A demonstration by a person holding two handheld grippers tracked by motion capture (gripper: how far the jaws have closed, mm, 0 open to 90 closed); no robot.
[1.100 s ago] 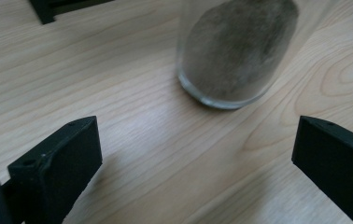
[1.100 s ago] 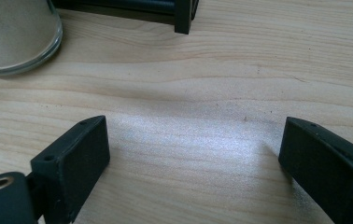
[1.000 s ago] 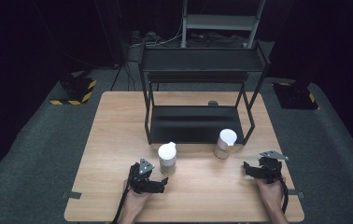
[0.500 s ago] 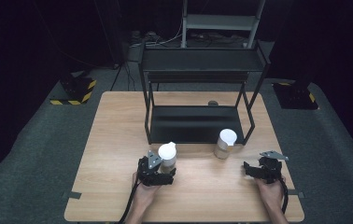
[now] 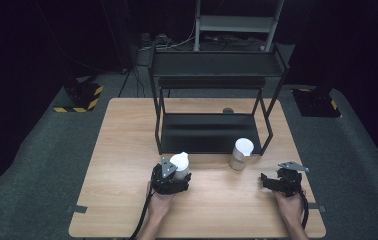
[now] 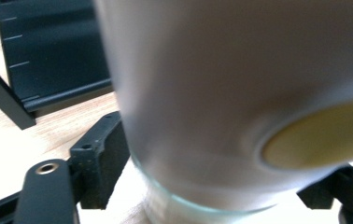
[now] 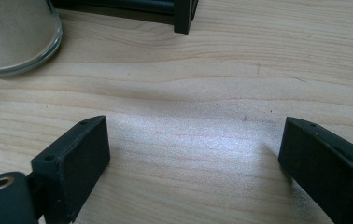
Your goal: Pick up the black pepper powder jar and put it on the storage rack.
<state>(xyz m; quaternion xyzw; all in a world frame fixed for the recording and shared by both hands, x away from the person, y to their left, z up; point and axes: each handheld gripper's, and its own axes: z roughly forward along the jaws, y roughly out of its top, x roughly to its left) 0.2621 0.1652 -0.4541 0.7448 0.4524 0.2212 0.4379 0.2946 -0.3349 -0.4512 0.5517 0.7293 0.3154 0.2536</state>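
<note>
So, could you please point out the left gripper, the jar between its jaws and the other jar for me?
left gripper point(image 5: 176, 176): high view, between its fingertips.
jar between its jaws point(image 5: 179, 161): high view, on its white lid.
other jar point(image 5: 243, 147): high view, on its white lid.

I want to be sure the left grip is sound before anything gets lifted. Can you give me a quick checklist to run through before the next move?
1. Left gripper around the left jar: ok, its jaws have just been closing and the jar sits between them.
2. Pads pressing firmly on the glass: cannot tell; the left pad lies against the wall.
3. Left jar upright: ok.
4. Right gripper free: ok, open over bare table.
5. Right jar clear of both grippers: ok.
6. Lower shelf of the black rack free for a jar: ok.
</note>
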